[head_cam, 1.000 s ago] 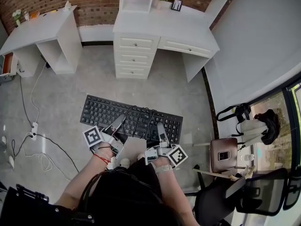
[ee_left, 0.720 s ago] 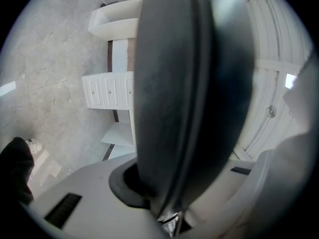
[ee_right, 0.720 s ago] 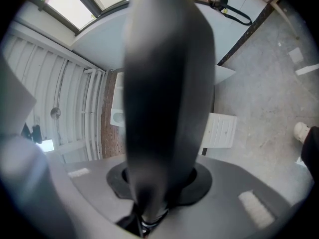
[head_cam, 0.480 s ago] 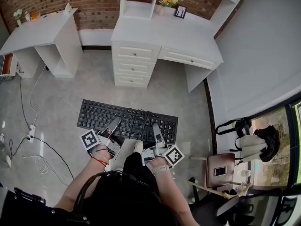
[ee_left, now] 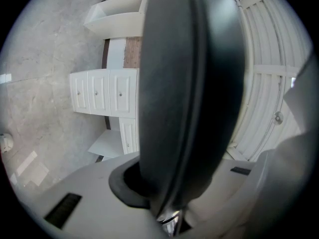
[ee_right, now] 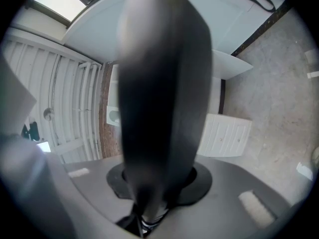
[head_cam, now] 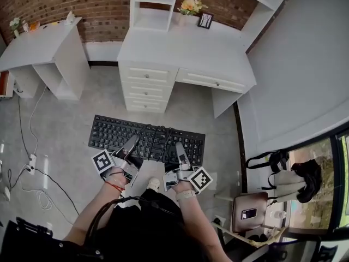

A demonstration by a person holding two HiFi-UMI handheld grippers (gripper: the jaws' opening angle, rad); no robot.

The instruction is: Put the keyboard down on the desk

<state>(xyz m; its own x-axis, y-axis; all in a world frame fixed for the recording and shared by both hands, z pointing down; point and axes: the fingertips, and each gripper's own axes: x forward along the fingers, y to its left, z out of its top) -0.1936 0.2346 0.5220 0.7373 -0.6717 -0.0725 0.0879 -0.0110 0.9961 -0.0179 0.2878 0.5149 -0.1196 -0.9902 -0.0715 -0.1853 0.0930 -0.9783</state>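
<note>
A black keyboard [head_cam: 147, 140] hangs level above the grey floor, carried by both grippers at its near edge. My left gripper [head_cam: 132, 146] is shut on its left part and my right gripper [head_cam: 179, 150] is shut on its right part. Seen edge-on, the keyboard [ee_left: 187, 83] fills the middle of the left gripper view as a dark blurred slab. It does the same [ee_right: 162, 93] in the right gripper view. The white desk [head_cam: 218, 53] with drawers stands ahead, its top bare at the front.
A second white desk [head_cam: 41, 42] stands at the left against the brick wall. Flowers [head_cam: 188, 5] and a small frame [head_cam: 205, 19] sit at the back of the main desk. Cables and a power strip [head_cam: 30, 161] lie on the floor at left. A chair with a phone [head_cam: 248, 213] is at lower right.
The person has walked toward the desk carrying the keyboard. The desk looms larger and nearer in the head view. Both grips are unchanged.
</note>
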